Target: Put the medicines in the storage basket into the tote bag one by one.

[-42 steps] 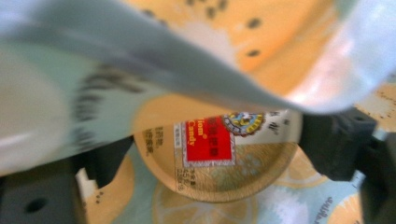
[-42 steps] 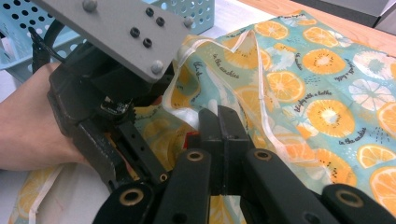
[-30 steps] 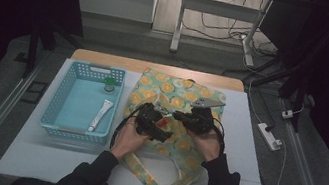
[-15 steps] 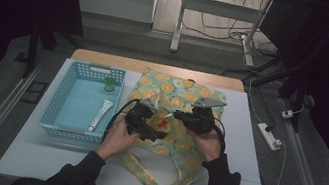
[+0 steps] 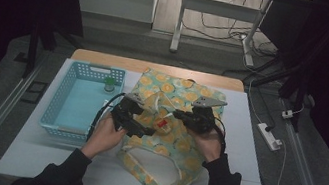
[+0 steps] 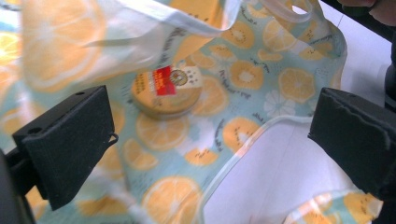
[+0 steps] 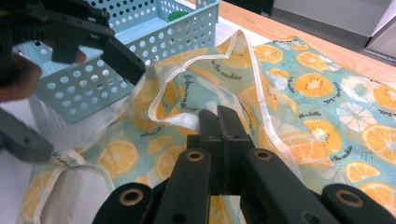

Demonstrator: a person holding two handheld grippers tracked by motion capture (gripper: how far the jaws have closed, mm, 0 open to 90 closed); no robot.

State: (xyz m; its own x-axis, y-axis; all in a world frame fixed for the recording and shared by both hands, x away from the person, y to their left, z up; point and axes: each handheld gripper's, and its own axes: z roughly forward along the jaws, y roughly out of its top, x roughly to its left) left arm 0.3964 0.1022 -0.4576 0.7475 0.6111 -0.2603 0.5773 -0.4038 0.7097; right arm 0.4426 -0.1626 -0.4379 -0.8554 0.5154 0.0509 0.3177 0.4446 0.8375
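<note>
Your right gripper point(image 7: 218, 116) has its jaws pressed together on the bag's point(image 5: 179, 140) pale-trimmed rim, pinching a fold of the orange-print cloth and holding it up off the table point(image 5: 244, 151), so the mouth of the bag stands open toward your left hand. Your left gripper point(image 5: 148, 131) hangs over the bag just left of that raised edge, its jaws spread wide with nothing between the pads; in the left gripper view they frame the cloth from either side without touching it. Lying flat on the bag's fabric under the lifted flap is a round tin point(image 6: 164, 91) with a red and white label, its face up, between your two grippers in the high view. The bag lies spread on the table's white top, its loop handles toward you. The blue basket point(image 5: 80, 104) sits just beside the bag on its left, with a small green-capped bottle point(image 5: 109, 84) standing at its far end.
</note>
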